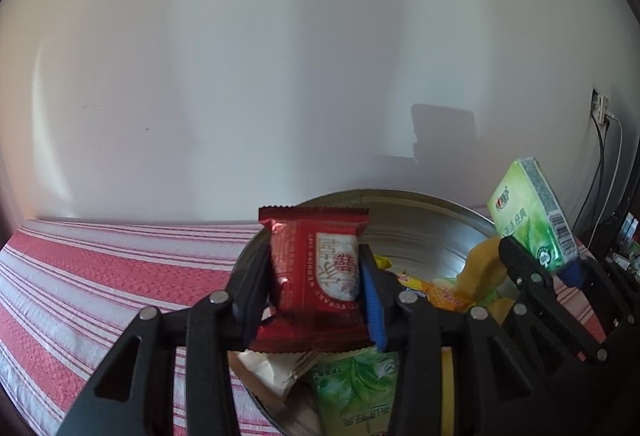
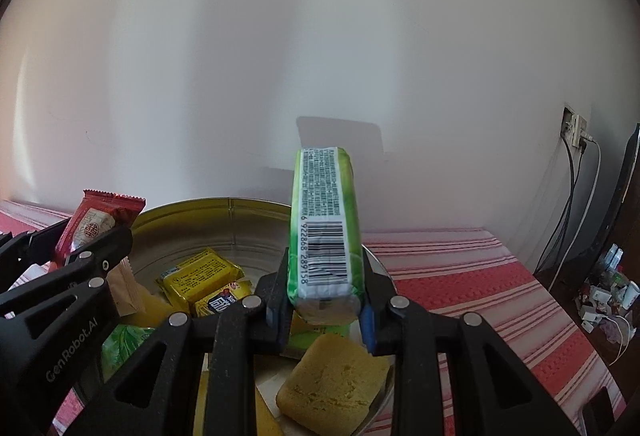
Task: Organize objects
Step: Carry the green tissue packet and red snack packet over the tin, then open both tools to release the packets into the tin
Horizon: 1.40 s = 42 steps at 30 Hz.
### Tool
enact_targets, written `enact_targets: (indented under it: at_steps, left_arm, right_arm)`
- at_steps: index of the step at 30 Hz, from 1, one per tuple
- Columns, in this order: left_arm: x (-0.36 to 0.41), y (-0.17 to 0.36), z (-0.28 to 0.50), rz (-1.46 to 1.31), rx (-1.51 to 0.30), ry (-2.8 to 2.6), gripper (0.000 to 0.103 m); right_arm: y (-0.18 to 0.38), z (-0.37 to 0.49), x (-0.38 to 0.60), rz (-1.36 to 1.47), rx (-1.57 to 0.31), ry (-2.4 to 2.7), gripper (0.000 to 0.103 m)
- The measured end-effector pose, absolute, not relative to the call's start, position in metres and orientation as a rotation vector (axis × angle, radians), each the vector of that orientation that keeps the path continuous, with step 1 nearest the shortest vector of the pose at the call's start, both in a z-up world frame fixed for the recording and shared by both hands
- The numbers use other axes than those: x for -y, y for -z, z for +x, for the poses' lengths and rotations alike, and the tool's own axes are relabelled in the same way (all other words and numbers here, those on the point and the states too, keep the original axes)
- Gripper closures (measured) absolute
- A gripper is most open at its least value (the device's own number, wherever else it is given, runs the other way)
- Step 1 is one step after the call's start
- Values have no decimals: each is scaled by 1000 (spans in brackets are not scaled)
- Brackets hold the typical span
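Note:
My left gripper (image 1: 316,276) is shut on a red snack packet (image 1: 316,276), held upright above a round metal tin (image 1: 420,232). My right gripper (image 2: 324,296) is shut on a green tissue pack (image 2: 326,228), also upright above the tin (image 2: 208,212). In the left wrist view the right gripper (image 1: 540,260) holds the green pack (image 1: 528,212) at the right. In the right wrist view the left gripper (image 2: 80,240) holds the red packet (image 2: 96,224) at the left. The tin holds yellow packets (image 2: 200,276), a yellow sponge-like block (image 2: 336,384) and another green pack (image 1: 352,392).
The tin stands on a red and white striped cloth (image 1: 100,276) against a plain white wall. A wall socket with cables (image 2: 576,132) is at the right, with small clutter (image 2: 608,288) below it past the cloth's right edge.

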<state>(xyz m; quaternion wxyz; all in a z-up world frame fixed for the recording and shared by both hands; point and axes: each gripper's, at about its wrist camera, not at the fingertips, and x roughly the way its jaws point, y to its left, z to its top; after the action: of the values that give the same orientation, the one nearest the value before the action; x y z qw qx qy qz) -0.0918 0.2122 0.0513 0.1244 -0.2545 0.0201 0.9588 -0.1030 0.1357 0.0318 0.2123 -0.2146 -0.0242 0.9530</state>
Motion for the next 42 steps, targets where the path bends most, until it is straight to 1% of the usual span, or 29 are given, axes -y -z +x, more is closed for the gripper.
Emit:
enact_targets:
  at_steps: [6, 11, 16, 22, 27, 33, 34, 35, 37, 38, 39, 40, 41, 42]
  left_arm:
    - [-221, -44, -100, -794, -102, -2783, 62]
    - [-225, -47, -105, -804, -111, -2781, 62]
    - [-238, -45, -114, -809, -125, -2778, 62]
    - [-242, -43, -116, -827, -138, -2767, 62]
    - [-248, -40, -120, -848, -160, -2756, 62]
    - [-256, -35, -132, -964, -217, -2693, 61]
    - [-258, -33, -135, -998, -230, -2671, 58]
    - [-259, -34, -136, -1012, -231, -2656, 58]
    - [-261, -36, -134, -1001, -236, -2643, 31]
    - [-261, -38, -132, -983, -238, -2650, 23]
    - [-261, -40, -131, -968, -238, -2666, 11]
    - [-261, -41, -129, -953, -235, -2680, 2]
    - [-261, -43, -127, -937, -226, -2688, 0]
    - [-262, -43, -126, -931, -227, -2690, 0]
  right_arm:
    - [-21, -126, -117, -655, 85, -2634, 74]
    - [-14, -142, -109, -696, 65, -2630, 74]
    - [-6, -155, -99, -718, 88, -2633, 74]
    - [5, -176, -95, -794, 63, -2631, 74]
    - [5, -171, -92, -832, 9, -2634, 74]
    - [2, -168, -90, -856, 30, -2636, 73]
    - [2, -168, -89, -870, 27, -2637, 73]
    - [2, -167, -86, -881, 27, -2638, 73]
    - [5, -169, -81, -905, 48, -2626, 73]
    - [8, -167, -81, -914, 61, -2618, 72]
    - [9, -168, -78, -916, 81, -2611, 71]
    - [9, -166, -75, -908, 91, -2612, 70]
    - [6, -163, -77, -900, 88, -2612, 63]
    - [5, -162, -75, -894, 79, -2612, 54]
